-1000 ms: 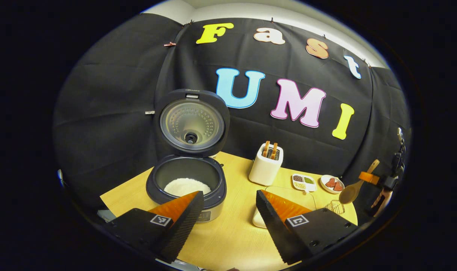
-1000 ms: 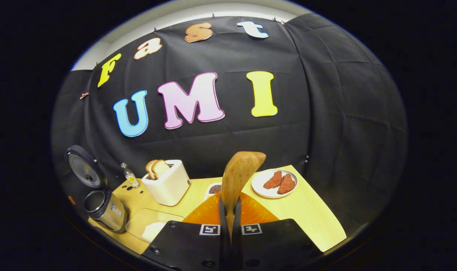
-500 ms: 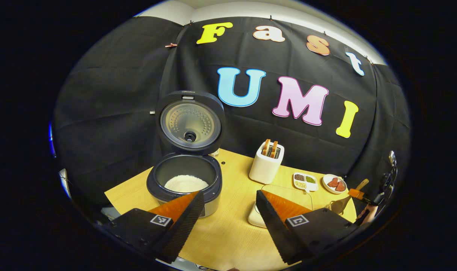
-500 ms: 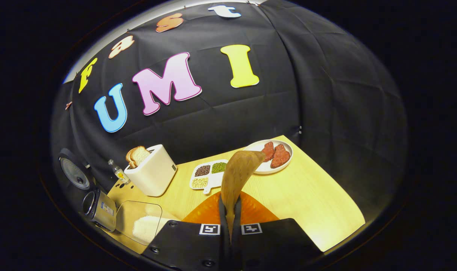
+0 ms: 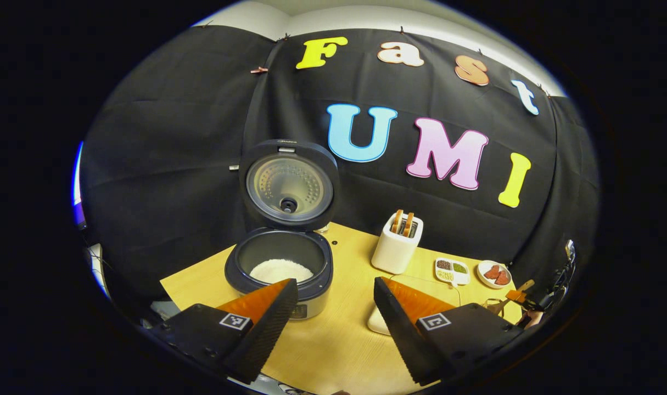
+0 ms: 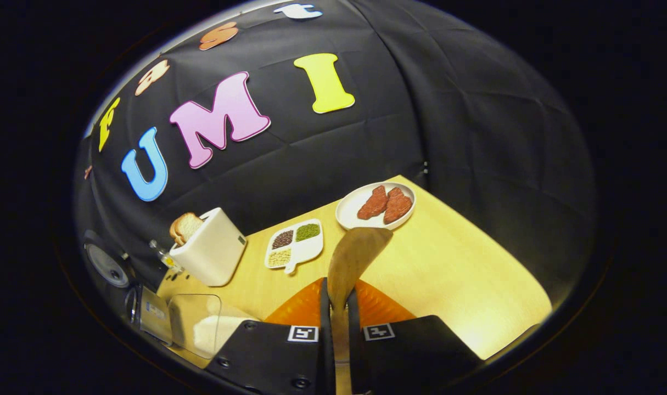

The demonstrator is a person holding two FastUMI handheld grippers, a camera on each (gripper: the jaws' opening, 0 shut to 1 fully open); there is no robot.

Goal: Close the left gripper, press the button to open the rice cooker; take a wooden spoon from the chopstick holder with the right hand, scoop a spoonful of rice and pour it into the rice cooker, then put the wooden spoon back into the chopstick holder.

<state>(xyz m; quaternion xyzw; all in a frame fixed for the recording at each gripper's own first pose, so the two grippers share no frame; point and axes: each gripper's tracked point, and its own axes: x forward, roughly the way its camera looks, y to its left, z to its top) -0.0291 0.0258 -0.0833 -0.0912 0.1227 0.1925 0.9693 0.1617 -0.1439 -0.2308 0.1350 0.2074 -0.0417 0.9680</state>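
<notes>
Your wooden spoon (image 6: 355, 258) is clamped by its handle between the two fingers of your right hand-held gripper (image 6: 336, 323), bowl pointing forward and up over the table (image 6: 465, 263), just short of the white plate with two red pieces (image 6: 375, 204). No rice visible on it from this angle. In the left gripper view you can spot that same right hand-held gripper far off at the right edge, low over what looks like a wire chopstick holder (image 5: 495, 304), though it's too small there to be sure.

The rice cooker (image 5: 281, 269) sits with its lid (image 5: 289, 185) standing straight up, and there's white rice in the pot. Your left hand-held gripper (image 5: 333, 299) hangs in front of it with its fingers spread wide, holding nothing.

Further out: a white toaster (image 6: 209, 253) with bread in it, a little divided dish of grains (image 6: 293, 246), and a clear container of rice (image 6: 201, 329) beside the cooker.
</notes>
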